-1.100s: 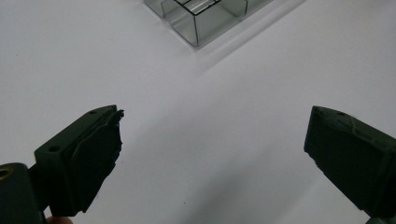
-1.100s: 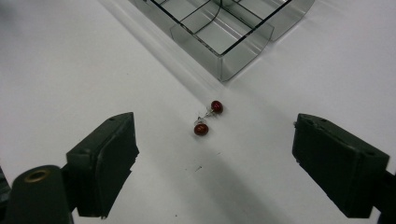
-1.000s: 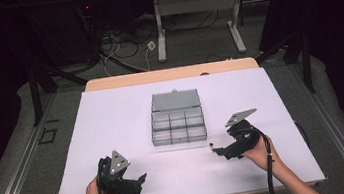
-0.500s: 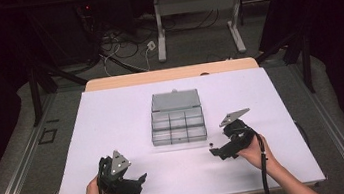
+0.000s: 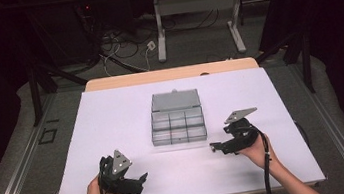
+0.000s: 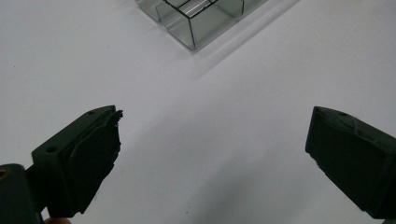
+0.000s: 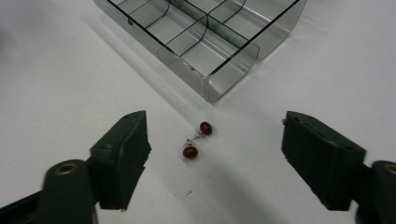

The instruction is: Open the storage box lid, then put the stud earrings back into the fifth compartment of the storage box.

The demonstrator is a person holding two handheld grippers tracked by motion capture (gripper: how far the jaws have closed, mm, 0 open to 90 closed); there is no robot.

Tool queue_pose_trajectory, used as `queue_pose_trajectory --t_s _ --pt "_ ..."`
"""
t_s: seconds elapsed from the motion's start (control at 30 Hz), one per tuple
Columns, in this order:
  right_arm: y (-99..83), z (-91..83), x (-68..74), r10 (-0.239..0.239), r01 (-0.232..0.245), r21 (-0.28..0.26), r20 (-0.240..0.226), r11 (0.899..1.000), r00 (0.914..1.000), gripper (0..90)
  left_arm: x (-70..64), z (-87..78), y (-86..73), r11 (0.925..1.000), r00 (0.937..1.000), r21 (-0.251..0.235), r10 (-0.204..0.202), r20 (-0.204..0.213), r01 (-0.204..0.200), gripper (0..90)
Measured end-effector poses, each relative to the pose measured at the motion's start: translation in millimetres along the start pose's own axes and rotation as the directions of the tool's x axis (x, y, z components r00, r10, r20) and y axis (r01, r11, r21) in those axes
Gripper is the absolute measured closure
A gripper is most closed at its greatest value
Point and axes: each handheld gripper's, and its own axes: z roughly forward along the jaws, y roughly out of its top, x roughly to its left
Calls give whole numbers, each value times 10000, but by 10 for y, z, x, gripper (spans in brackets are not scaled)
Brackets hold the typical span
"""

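Clear plastic compartment box (image 5: 177, 124), one only, lid folded back toward the far edge, near the middle of the white table (image 5: 112, 120). Six open compartments countable from above (two rows of three). Two small red earrings (image 7: 196, 140) on the bare tabletop just beside one corner of the box, apart from its wall, close together, thin metal stems between them; whether the stems touch, too small to tell.

Two grippers, one per hand. Right gripper (image 7: 212, 158) low over the tabletop to the right of the box, toward the near right part of the table, jaws spread wide with both earrings lying between them, touching neither jaw. Same right gripper (image 5: 216, 147) from above: jaw tips pointing left toward the near right corner of the box. Left gripper (image 6: 212, 140) likewise spread wide, nothing between the jaws but white tabletop, a corner of the box (image 6: 196, 23) farther ahead. From above, left gripper (image 5: 139, 178) close to the near edge, left of the box and well apart from it.
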Motion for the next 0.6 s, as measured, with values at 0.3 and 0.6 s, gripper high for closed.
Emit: queue_pose_trajectory --t_s 0.3,0.6 --pt "-2 81 109 -763 776 370 -352 9963 9965 576 -5 0 -12 10000 9999 5 -91 51 91 37" --pt "-21 247 185 -1511 1544 1029 -385 9826 9878 739 3 7 -21 10000 10000 36 -44 44 44 36"
